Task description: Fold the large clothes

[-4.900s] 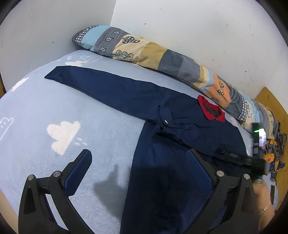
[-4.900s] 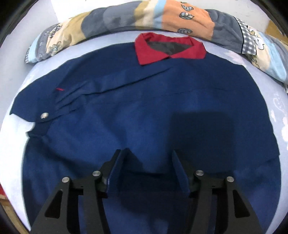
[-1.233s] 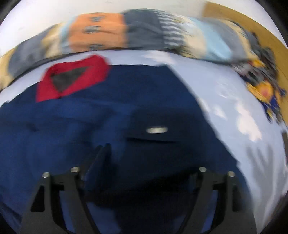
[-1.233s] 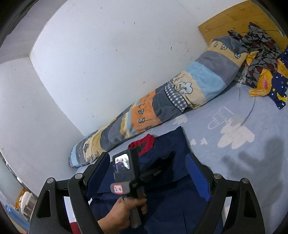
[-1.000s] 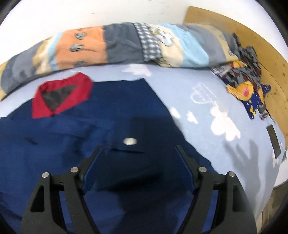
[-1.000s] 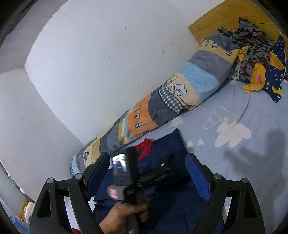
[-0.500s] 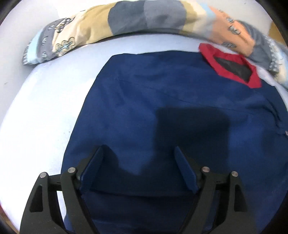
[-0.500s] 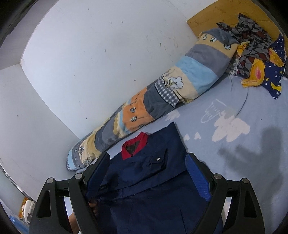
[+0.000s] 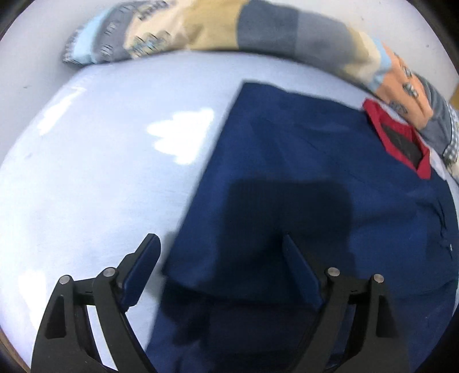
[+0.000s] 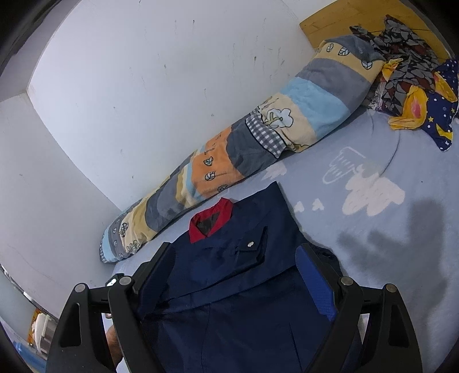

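While the navy shirt [image 9: 301, 172] lies spread flat on the pale blue bed [image 9: 100, 172], its sleeves folded in over the body, the left tongs [image 9: 221, 272] hang over its lower left edge. Their jaws have just been opening and stand apart, one pad over bare sheet, the other over the cloth, neither pressing on it. That left side of the shirt runs as a straight fold line, with a broad stretch of open sheet beside it. The red collar [image 9: 398, 137] points toward the patchwork bolster [image 10: 243, 149] along the white wall [image 10: 143, 86]. The right tongs [image 10: 232, 275] are also spread wide above the shirt, gripping nothing. Right of the shirt lies more bare sheet, and a heap of patterned clothes [image 10: 416, 94] sits well apart by the wooden headboard [image 10: 358, 17].
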A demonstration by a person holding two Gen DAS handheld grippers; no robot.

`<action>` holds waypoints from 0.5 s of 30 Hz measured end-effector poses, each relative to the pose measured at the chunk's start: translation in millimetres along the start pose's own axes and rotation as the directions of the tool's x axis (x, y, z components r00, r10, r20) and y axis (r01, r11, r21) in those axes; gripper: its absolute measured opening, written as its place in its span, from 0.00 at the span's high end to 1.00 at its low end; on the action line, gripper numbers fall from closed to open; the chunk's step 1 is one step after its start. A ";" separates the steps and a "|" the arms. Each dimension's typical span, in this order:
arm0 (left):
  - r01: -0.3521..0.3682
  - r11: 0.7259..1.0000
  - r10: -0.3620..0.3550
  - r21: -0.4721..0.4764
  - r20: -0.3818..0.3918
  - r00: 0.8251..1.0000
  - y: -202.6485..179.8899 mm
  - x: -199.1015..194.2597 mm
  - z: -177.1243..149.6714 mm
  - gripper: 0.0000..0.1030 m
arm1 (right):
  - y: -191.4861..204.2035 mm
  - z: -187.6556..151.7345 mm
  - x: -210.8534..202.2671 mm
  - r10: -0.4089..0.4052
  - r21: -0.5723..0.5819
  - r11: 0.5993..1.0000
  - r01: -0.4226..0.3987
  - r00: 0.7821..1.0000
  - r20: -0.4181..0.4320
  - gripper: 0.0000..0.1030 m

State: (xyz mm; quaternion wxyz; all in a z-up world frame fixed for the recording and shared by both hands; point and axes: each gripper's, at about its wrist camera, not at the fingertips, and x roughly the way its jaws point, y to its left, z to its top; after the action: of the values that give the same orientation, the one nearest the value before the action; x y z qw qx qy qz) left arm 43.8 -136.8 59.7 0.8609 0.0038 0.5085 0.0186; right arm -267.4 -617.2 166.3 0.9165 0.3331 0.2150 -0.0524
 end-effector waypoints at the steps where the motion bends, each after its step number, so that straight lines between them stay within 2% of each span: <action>1: 0.006 1.000 -0.006 0.004 0.027 1.000 2.0 -11.2 -7.5 0.15 | 1.2 0.1 0.0 0.005 -0.002 1.000 -0.005 1.000 -0.001 0.14; 4: 0.002 0.999 -0.005 0.054 0.052 0.999 0.8 -28.3 -34.0 0.15 | 4.9 0.0 -0.4 0.001 -0.015 1.000 -0.001 1.000 0.005 0.14; 7: -0.029 0.989 0.031 0.147 -0.014 0.999 -5.2 -13.1 -55.4 0.14 | 9.6 -3.9 3.9 -0.003 -0.034 0.999 0.002 1.000 -0.012 0.14; 12: -0.007 0.996 0.005 0.090 0.029 1.000 6.5 -39.2 -57.5 0.15 | 16.6 -13.9 15.4 -0.042 -0.085 0.996 0.037 0.997 -0.063 0.14; 13: 0.028 0.996 -0.032 0.090 0.049 0.998 6.4 -53.1 -62.4 0.15 | 17.4 -17.3 18.5 -0.057 -0.101 0.994 0.049 0.995 -0.078 0.14; 15: 0.021 0.992 -0.032 0.122 0.094 0.995 0.7 -74.9 -73.9 0.15 | 18.5 -24.6 22.1 -0.085 -0.130 0.989 0.073 0.992 -0.097 0.14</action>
State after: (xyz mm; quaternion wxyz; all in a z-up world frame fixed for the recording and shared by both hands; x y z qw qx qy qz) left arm -57.0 -139.7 89.5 0.8826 0.0502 0.4667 -0.0240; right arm -251.9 -586.2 150.9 0.9208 0.2681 0.2774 -0.0580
